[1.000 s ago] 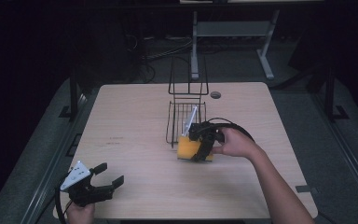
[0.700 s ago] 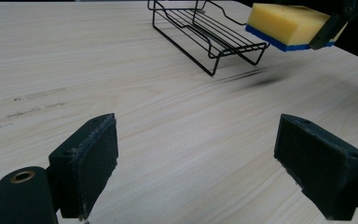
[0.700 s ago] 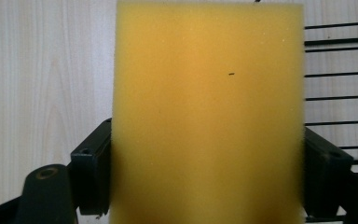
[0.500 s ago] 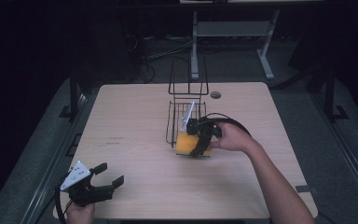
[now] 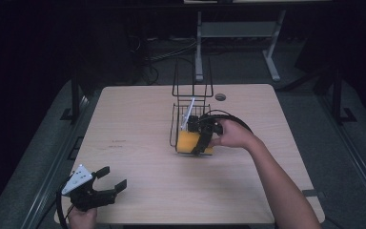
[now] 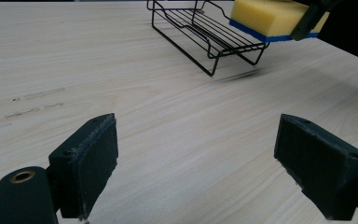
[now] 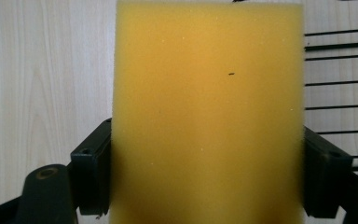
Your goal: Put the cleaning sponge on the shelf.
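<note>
My table, pale wood grain, rounded corners, fills the frame's centre. Small dark grommet hole near its far edge. Room dark all round. Grey metal stand at upper centre; cables on the floor, upper left.

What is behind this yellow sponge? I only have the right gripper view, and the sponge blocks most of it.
Observer: In the high view, a black wire rack stands on the table, and the sponge is held at its near end.
Operator: Is the sponge resting on anything?
Observer: The left gripper view shows it lifted, level with the rack's near edge, casting a shadow on the wood below.
Operator: Is it all yellow?
Observer: No, that view shows a blue layer underneath.
Operator: And the other hand?
Observer: The left gripper sits at the table's near left corner, fingers apart, holding nothing.
</note>
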The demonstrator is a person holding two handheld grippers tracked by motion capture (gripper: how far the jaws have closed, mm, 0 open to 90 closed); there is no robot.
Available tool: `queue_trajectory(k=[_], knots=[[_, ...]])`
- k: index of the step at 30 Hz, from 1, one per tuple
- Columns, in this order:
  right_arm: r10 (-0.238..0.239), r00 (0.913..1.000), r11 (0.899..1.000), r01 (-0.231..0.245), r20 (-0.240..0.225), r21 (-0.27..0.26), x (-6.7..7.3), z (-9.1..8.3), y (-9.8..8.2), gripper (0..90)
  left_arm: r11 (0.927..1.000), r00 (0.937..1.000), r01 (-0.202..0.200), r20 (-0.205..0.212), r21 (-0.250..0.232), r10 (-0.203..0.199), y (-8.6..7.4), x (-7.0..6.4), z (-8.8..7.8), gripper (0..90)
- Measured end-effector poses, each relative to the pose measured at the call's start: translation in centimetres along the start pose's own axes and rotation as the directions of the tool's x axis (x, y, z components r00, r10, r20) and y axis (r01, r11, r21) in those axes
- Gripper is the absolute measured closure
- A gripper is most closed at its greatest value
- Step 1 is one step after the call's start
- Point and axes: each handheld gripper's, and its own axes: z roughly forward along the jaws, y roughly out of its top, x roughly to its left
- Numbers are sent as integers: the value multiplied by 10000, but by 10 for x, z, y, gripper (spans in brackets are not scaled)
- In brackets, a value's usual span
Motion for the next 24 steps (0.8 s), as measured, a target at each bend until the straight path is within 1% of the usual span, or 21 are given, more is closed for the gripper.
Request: queue_trajectory(k=[1,2,4,10,15,20,22,24], knots=[[52,10000,10000,-52,-34,-42,-1,0,0,214,10000,10000,-4,4,-6,4,0,0,0,128],[52,10000,10000,-52,53,-15,-4,1,1,214,10000,10000,13,3,-10,-13,0,0,0,128],[77,9999,10000,-77,70,13,-4,2,1,214,10000,10000,-2,-3,7,2,0,1,0,128],[-10,9999,10000,9,105,30,-8,4,7,214,10000,10000,-7,23,12,7,0,1,0,128],[-9,9999,9999,7,168,112,-15,8,11,214,10000,10000,7,12,1,-7,0,1,0,128],[50,9999,10000,-51,137,26,-20,11,11,214,10000,10000,15,17,-24,-15,0,1,0,128],[175,9998,9998,-175,24,23,-24,14,10,214,10000,10000,19,24,-19,-19,0,1,0,128],[158,9999,9999,-158,-17,43,-26,15,9,214,10000,10000,30,28,-26,-30,0,1,0,128]])
